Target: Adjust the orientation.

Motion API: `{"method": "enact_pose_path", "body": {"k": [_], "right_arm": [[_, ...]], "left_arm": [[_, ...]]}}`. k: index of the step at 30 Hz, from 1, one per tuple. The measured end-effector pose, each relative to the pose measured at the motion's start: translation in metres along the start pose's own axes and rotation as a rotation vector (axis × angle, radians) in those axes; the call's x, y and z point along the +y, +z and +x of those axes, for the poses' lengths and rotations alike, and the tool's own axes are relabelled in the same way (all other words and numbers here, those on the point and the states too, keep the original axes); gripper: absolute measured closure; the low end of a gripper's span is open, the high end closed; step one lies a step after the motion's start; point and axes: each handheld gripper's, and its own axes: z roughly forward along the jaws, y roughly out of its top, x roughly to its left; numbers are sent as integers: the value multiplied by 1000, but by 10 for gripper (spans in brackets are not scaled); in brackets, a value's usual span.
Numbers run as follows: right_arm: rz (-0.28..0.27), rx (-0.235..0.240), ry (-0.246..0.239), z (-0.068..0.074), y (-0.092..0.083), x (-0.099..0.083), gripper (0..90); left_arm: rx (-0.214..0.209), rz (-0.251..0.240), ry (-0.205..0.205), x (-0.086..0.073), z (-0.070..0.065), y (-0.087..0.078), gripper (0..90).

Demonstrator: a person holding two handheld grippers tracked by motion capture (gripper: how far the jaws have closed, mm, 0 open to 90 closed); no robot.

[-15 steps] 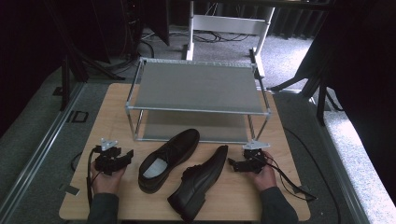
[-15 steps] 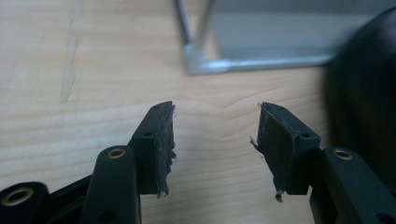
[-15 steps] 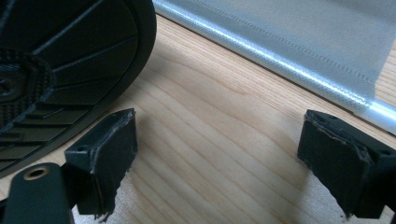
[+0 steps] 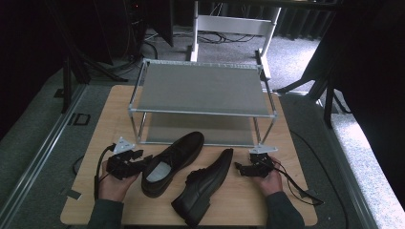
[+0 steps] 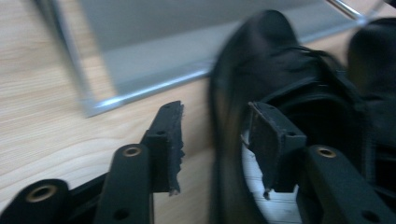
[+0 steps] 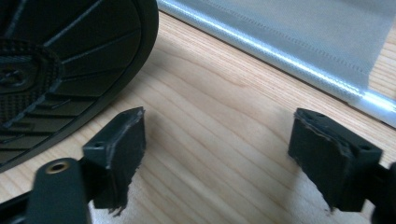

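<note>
Two black leather shoes lie on the wooden table [image 4: 95,143]. The upright shoe [image 4: 174,157] points toward the rack. The other shoe [image 4: 205,183] lies on its side, sole [image 6: 56,60] facing right. My left gripper [image 4: 142,159] is open at the upright shoe's heel end. In the left gripper view the left gripper [image 5: 215,144] straddles the shoe's collar wall [image 5: 224,130], one jaw outside and one inside the opening. My right gripper [image 4: 239,168] [image 6: 217,163] stands wide open over bare wood just right of the tipped shoe's toe.
A two-tier metal shoe rack [image 4: 200,88] with grey shelves stands at the table's far half; its lower shelf [image 6: 299,28] [image 5: 154,46] lies close beyond both grippers. Cables trail from each gripper toward the table's front corners. Floor and dark stands surround the table.
My left gripper has slid right so its jaws now sit around the upright shoe's collar. The right gripper and both shoes have barely moved.
</note>
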Motion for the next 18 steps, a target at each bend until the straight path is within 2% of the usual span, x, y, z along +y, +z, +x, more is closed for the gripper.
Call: {"method": "enact_pose_path", "body": {"k": [1, 5, 9, 10, 11, 13, 15, 18], "right_arm": [[1, -1, -1, 0, 0, 0, 200], [3, 0, -4, 0, -1, 0, 203], [5, 1, -3, 1, -2, -1, 203], [4, 1, -4, 1, -2, -1, 203], [4, 1, -5, 1, -2, -1, 203], [6, 2, -2, 2, -2, -1, 212], [6, 4, -4, 2, -2, -1, 219], [7, 5, -9, 1, -2, -1, 224]], "left_arm": [[-34, 17, 13, 4, -4, 3, 596], [-26, 74, 59, 8, -10, 14, 655], [0, 106, 75, 8, -10, 22, 715], [-6, 120, 73, 8, -9, 25, 725], [-18, 114, 61, 8, -7, 25, 745], [-13, 108, 63, 7, -6, 26, 792], [15, 89, 64, 5, -8, 24, 837], [29, 56, 24, -1, -8, 22, 855]]}}
